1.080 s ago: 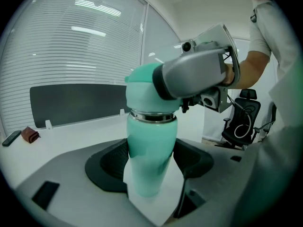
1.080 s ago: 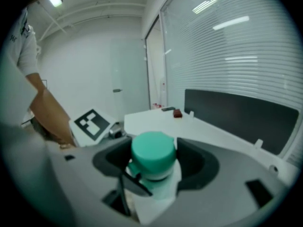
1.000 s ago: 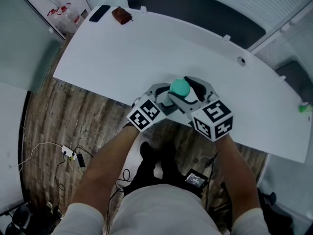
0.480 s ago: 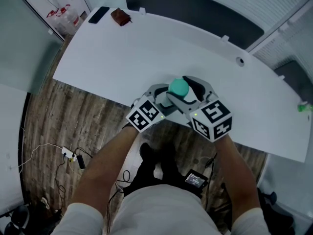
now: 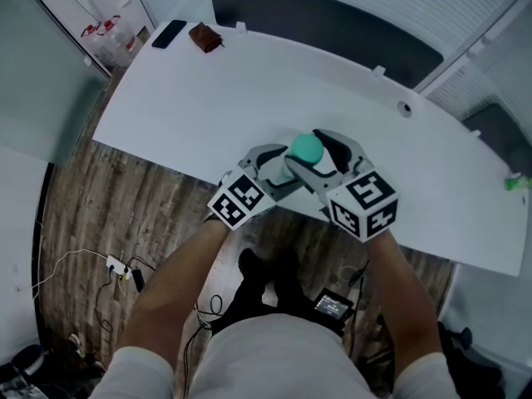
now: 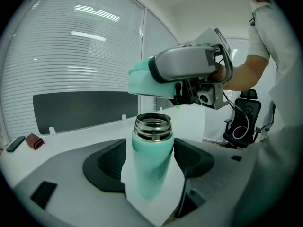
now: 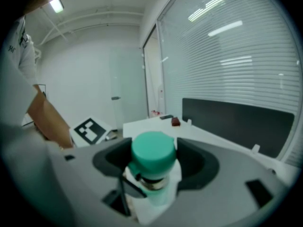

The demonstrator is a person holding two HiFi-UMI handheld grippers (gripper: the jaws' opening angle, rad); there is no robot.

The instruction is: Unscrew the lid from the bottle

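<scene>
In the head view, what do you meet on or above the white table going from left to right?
Going right: black phone, brown pouch, teal lid, cable hole, green object at the right edge.

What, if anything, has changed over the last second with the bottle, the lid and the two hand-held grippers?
Very little. The left hand-held gripper has edged slightly left and towards the person; the view itself also shifted a little. Otherwise as before: it grips the bottle, and the right hand-held gripper holds the lid just over the bottle's open neck.
</scene>
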